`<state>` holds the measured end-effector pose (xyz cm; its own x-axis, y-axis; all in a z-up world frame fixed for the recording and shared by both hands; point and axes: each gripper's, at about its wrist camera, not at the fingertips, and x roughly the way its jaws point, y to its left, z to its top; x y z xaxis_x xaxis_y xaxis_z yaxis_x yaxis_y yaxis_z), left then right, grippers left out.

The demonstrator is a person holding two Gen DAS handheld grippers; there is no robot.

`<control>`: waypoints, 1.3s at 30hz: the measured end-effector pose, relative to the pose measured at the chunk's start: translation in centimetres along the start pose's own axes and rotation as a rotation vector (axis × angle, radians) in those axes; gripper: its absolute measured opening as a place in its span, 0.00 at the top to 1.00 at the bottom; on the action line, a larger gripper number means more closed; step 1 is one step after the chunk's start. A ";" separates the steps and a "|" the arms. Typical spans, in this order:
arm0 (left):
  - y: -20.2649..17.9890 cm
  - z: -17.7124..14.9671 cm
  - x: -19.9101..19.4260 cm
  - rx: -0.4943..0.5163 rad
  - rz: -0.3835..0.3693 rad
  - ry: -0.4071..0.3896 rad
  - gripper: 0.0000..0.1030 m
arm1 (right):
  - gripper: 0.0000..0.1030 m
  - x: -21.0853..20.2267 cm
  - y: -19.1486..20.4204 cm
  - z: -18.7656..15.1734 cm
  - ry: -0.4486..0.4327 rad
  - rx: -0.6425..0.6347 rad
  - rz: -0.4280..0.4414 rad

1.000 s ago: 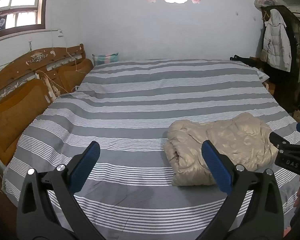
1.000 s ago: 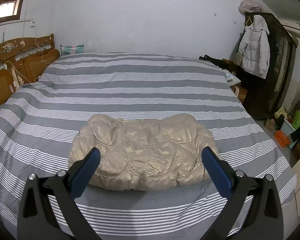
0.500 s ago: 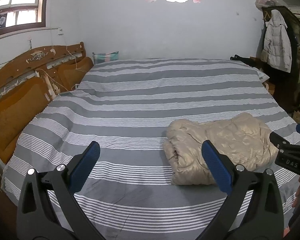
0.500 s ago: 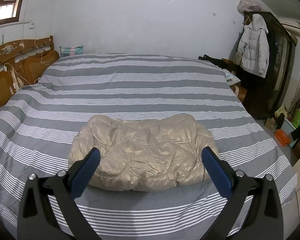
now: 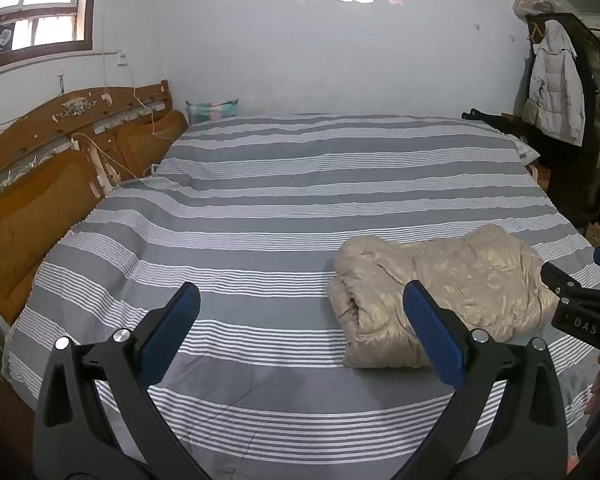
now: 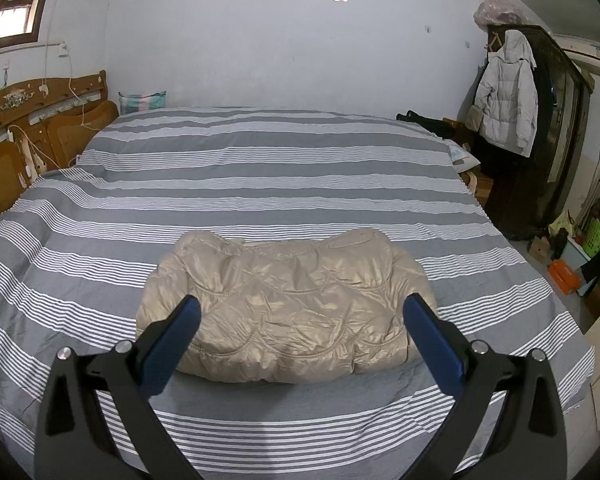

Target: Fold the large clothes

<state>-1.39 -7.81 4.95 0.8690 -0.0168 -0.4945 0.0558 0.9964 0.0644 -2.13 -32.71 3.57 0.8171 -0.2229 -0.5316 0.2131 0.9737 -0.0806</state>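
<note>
A beige quilted puffer jacket [image 6: 288, 304] lies folded into a compact bundle on the striped bed [image 6: 260, 184]. In the left wrist view the jacket [image 5: 452, 292] sits to the right, near the bed's front edge. My right gripper [image 6: 296, 320] is open and empty, held just in front of and above the bundle. My left gripper [image 5: 300, 312] is open and empty, over bare sheet to the left of the jacket. The right gripper's fingertip [image 5: 560, 280] shows at the right edge of the left wrist view.
A wooden headboard [image 5: 40, 184] runs along the bed's left side. A dark wardrobe with a hanging white coat [image 6: 508, 92] stands at the right. Boxes and a green basket [image 6: 596, 236] lie on the floor at the right.
Both grippers have drawn back slightly from the bed and stay open. The jacket has not moved.
</note>
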 end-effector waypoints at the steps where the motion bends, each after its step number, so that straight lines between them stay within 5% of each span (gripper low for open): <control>1: 0.1 0.0 0.0 0.000 0.000 -0.001 0.03 | 0.02 0.0 0.0 0.0 0.000 0.000 0.001; 39: -0.4 0.1 0.2 0.015 -0.010 0.026 0.03 | 0.02 -0.1 -0.1 0.2 -0.002 0.006 -0.007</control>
